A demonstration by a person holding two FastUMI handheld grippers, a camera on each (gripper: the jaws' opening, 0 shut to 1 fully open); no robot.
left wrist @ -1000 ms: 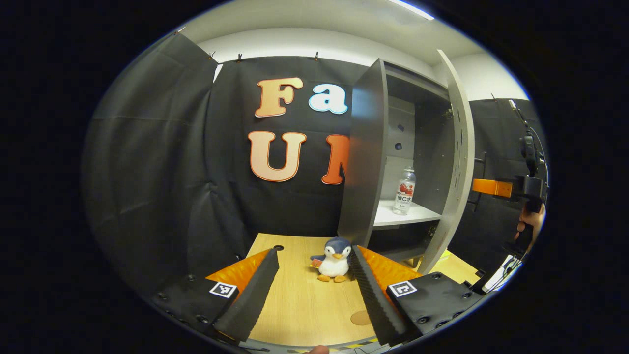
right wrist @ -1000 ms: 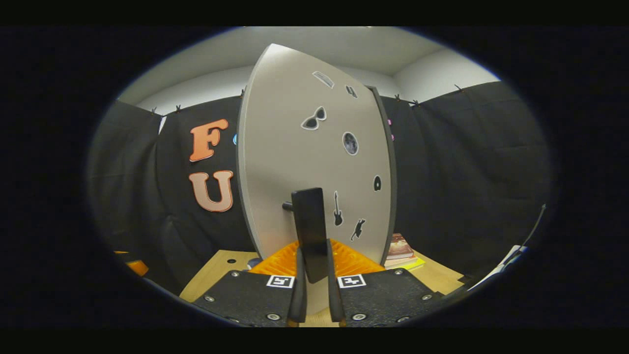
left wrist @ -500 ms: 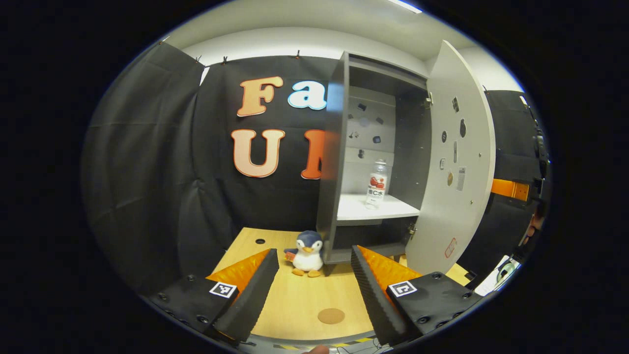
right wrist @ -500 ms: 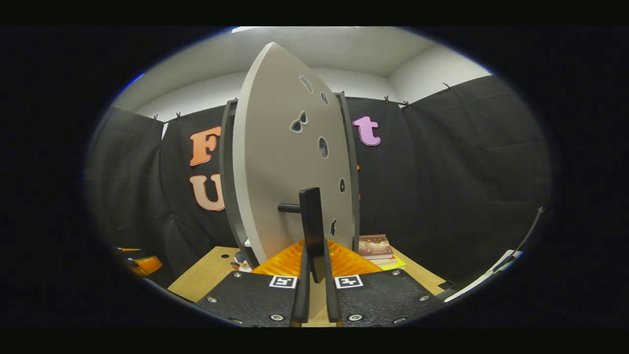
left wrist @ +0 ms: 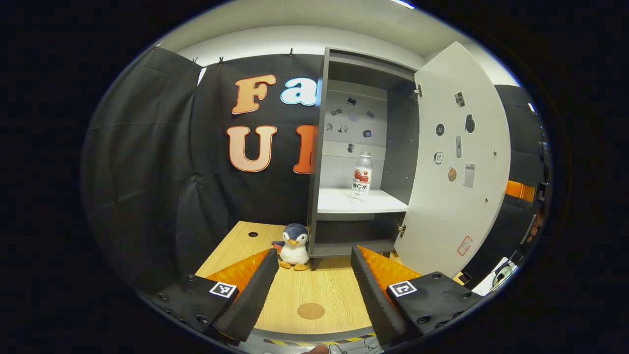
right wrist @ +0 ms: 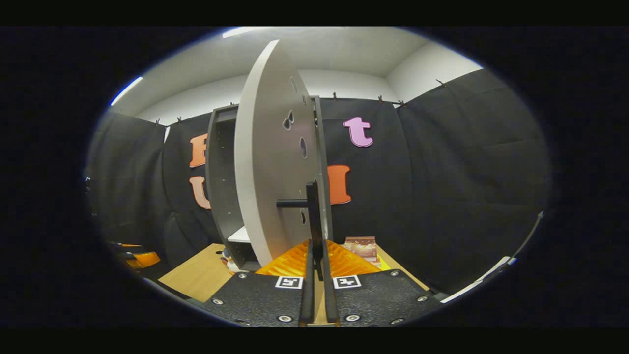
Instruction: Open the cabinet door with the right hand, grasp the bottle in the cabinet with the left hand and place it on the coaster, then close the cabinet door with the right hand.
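Observation:
The grey cabinet (left wrist: pixel 344 147) stands open, its door (left wrist: pixel 462 172) swung out to the right. A clear bottle (left wrist: pixel 362 177) with a red and white label stands upright on the white shelf (left wrist: pixel 339 201) inside. A round brown coaster (left wrist: pixel 310 310) lies on the wooden table (left wrist: pixel 236 241) between my left gripper's fingers. My left gripper (left wrist: pixel 312 290) is open, low over the table's front and well short of the bottle. My right gripper (right wrist: pixel 317 250) is shut on the door's black handle (right wrist: pixel 313 211), with the door (right wrist: pixel 268 162) seen nearly edge-on.
A plush penguin (left wrist: pixel 295 251) sits on the table by the cabinet's front left corner. Books (right wrist: pixel 361 247) lie on the table behind the door. The table's front edge with striped tape (left wrist: pixel 314 339) runs just below the coaster.
The door has swung wider open with my right gripper on its handle. The left gripper's view has turned towards the cabinet front, so bottle and coaster sit more central.

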